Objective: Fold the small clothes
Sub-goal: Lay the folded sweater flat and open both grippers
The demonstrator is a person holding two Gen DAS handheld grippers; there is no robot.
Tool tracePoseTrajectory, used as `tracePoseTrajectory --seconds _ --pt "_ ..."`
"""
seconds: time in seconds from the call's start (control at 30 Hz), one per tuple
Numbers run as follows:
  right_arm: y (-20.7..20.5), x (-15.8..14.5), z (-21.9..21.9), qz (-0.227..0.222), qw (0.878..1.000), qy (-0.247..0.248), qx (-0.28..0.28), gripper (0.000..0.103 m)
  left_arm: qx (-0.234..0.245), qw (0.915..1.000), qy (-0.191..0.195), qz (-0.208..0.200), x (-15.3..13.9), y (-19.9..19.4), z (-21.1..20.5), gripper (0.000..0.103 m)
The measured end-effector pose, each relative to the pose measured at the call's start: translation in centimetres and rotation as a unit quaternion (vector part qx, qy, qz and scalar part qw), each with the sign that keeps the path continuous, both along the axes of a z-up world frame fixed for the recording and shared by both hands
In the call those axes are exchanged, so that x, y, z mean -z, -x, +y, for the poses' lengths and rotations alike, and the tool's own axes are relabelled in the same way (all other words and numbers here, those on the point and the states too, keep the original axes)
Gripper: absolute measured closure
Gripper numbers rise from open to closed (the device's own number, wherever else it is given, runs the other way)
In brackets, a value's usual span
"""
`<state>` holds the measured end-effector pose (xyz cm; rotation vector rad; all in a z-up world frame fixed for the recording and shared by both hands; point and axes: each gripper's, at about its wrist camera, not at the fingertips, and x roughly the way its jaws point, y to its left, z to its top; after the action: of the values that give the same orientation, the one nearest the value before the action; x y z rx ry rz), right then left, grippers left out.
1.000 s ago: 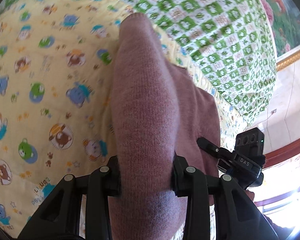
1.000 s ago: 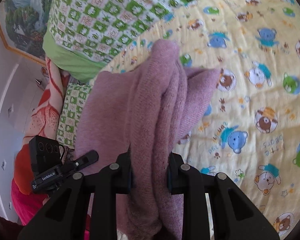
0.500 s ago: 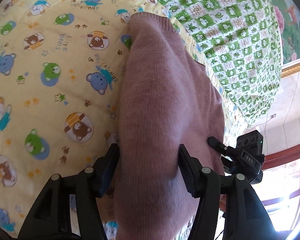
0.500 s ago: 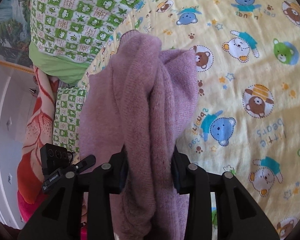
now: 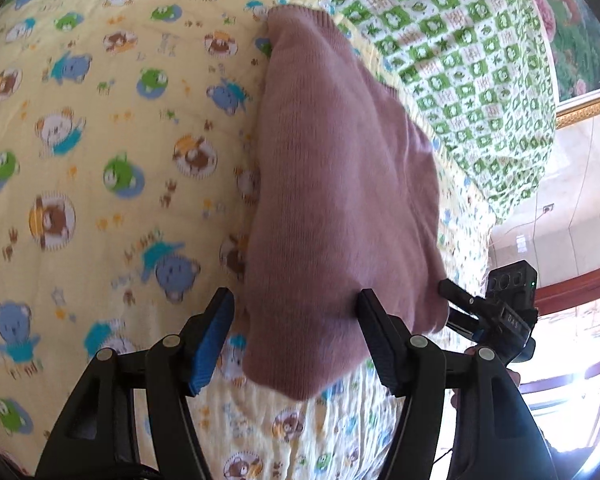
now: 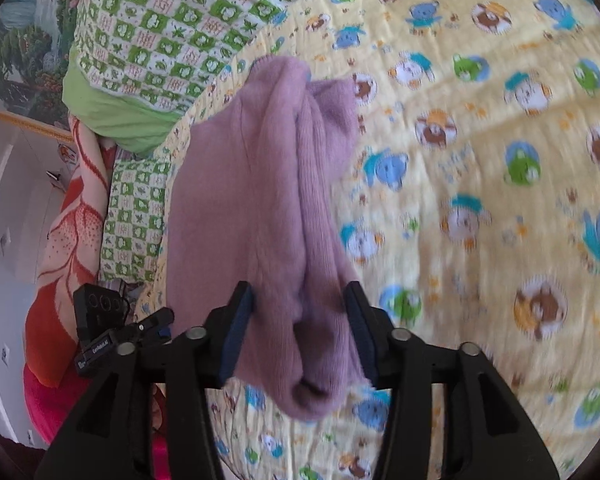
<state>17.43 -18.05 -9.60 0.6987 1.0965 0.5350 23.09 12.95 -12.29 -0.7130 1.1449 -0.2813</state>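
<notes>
So the mauve sweater (image 5: 340, 184) is lying folded on the bed, on top of a yellow quilt (image 5: 100, 160) printed with little cartoon bears. Its far end sits right by the edge of a green checked blanket (image 5: 460, 60) that's bunched up at the head of the bed.

Left claw (image 5: 296, 336) has its jaws spreading apart right now. The near end of the sweater sits between them; there's a clear gap on the side with the blue pad, while the other finger looks like it's just brushing the knit. So it's let go, not gripping.

Right claw (image 6: 300, 332) is the same deal: jaws opening, the bunched, rolled end of the sweater (image 6: 268, 200) between the fingers, the cloth close to both pads but not pinched.

From the right view you can also see an orange and red floral blanket (image 6: 68, 232) off the side of the bed, and each view catches the other claw's black camera box (image 5: 508, 304) near the sweater's edge.
</notes>
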Motion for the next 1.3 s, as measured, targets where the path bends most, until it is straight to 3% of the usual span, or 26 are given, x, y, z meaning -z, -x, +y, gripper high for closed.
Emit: tracePoseTrajectory --seconds 0.23,0.27,0.3,0.4,0.47,0.53,0.73,0.9,1.1,1.2,1.3 --pt "0.7 2.8 1.0 0.013 1.000 -0.009 0.000 0.040 0.010 0.9995 0.010 0.028 2.2 0.3 -1.0 0.042" --pt "0.7 2.9 1.0 0.011 1.000 -0.024 -0.003 0.048 0.013 0.9994 0.013 0.030 2.3 0.3 -1.1 0.048" --pt "0.7 2.9 1.1 0.011 0.999 -0.038 -0.007 0.079 0.017 0.9992 0.021 0.031 2.2 0.3 -1.3 0.061" --pt "1.1 1.4 0.9 0.002 0.998 -0.067 -0.007 0.085 0.018 0.9995 0.016 0.020 0.9 0.4 -1.5 0.071" --pt "1.7 -0.2 -0.2 -0.006 0.991 -0.137 0.005 0.086 0.020 0.9994 0.024 0.014 0.1 0.6 -1.3 0.072" --pt "1.9 -1.1 -0.9 -0.009 0.987 -0.158 0.009 0.086 0.023 0.9992 0.029 0.018 0.2 0.6 -1.2 0.072" --pt "1.1 1.4 0.1 0.031 0.998 -0.045 -0.011 0.085 0.014 0.9989 0.014 0.042 2.3 0.7 -0.9 0.071" --pt "1.4 3.2 0.0 0.036 0.999 0.001 0.014 0.068 0.011 0.9991 -0.008 0.040 2.8 0.8 -1.0 0.065" --pt "2.1 1.6 -0.2 0.013 0.999 0.036 0.017 0.065 0.008 0.9975 -0.064 0.028 1.0 1.3 -1.8 0.055" --pt "2.8 0.1 0.1 -0.011 0.998 0.066 0.020 0.062 0.001 0.9947 -0.101 0.020 -0.3 2.0 -2.0 0.042" --pt "3.5 -1.1 0.1 -0.034 0.994 0.099 0.029 0.061 -0.002 0.9915 -0.130 0.004 -1.6 3.2 -2.1 0.042"
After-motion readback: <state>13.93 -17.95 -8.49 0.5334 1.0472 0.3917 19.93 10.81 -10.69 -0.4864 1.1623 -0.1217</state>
